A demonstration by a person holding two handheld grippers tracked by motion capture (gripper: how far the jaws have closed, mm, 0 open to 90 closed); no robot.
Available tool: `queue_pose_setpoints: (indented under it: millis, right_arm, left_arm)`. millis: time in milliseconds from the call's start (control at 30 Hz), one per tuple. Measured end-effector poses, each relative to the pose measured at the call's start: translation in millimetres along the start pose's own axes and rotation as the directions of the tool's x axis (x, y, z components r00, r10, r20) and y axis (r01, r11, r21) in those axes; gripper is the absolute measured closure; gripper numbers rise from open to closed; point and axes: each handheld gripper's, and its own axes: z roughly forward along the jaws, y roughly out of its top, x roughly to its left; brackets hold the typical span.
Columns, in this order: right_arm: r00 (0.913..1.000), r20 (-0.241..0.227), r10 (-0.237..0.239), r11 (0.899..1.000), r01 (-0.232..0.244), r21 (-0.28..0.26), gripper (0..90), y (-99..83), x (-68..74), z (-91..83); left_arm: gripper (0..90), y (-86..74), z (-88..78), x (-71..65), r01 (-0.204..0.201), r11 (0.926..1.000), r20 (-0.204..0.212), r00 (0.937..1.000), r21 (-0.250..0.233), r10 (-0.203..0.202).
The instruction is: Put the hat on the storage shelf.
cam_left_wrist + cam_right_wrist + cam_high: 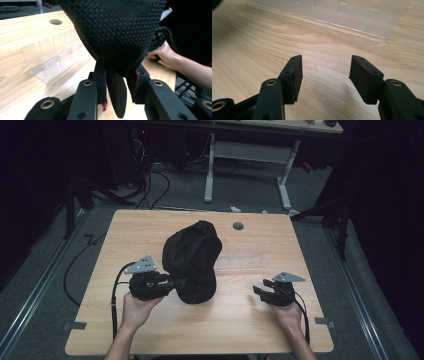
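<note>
Left hand-held gripper (176, 282) clamped on fabric; right hand-held gripper (325, 77) with jaws apart, low.

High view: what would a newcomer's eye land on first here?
The black mesh bag standing in a heap at the middle of the wooden table draws the eye first. The left gripper is clamped on its lower edge, while the right gripper rests open and empty near the table's right side. A clear acrylic rack lies just behind the bag, easy to miss against the wood.
</note>
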Motion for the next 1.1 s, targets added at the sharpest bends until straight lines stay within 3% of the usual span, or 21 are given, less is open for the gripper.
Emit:
queue_pose_setpoints:
  millis: [233, 367, 500, 767, 1100]
  right_arm:
    - [0.9973, 0.074, -0.007, 1.0, 0.006, 0.021, 40.2, -7.4, -4.4, 6.4]
    - [0.9959, 0.09, -0.007, 1.0, 0.005, 0.02, 38.0, -6.7, -4.5, 7.1]
    - [0.9954, 0.093, 0.024, 0.998, -0.029, 0.052, 33.8, -6.1, -7.4, 9.3]
    - [0.9925, 0.122, -0.014, 0.998, 0.006, 0.068, 32.9, -5.7, -2.7, 11.0]
    - [0.9914, 0.129, -0.022, 0.997, 0.013, 0.072, 32.6, -6.0, -0.8, 11.0]
  left_arm:
    - [71.5, 6.9, 2.7, -0.6, -0.004, 0.999, -0.025, 0.9997, -0.044, 0.003]
    - [71.4, 11.4, 4.3, -2.0, -0.011, 0.9976, -0.053, 0.9986, -0.068, 0.007]
    - [71.4, 18.7, 5.4, -5.6, -0.035, 0.9951, -0.075, 0.9968, -0.093, 0.028]
    - [71.5, 32.0, 13.8, -13.0, -0.086, 0.9882, -0.106, 0.9917, -0.127, 0.073]
    - [71.4, 41.7, 31.3, -12.1, -0.166, 0.9762, -0.18, 0.9736, -0.139, 0.14]
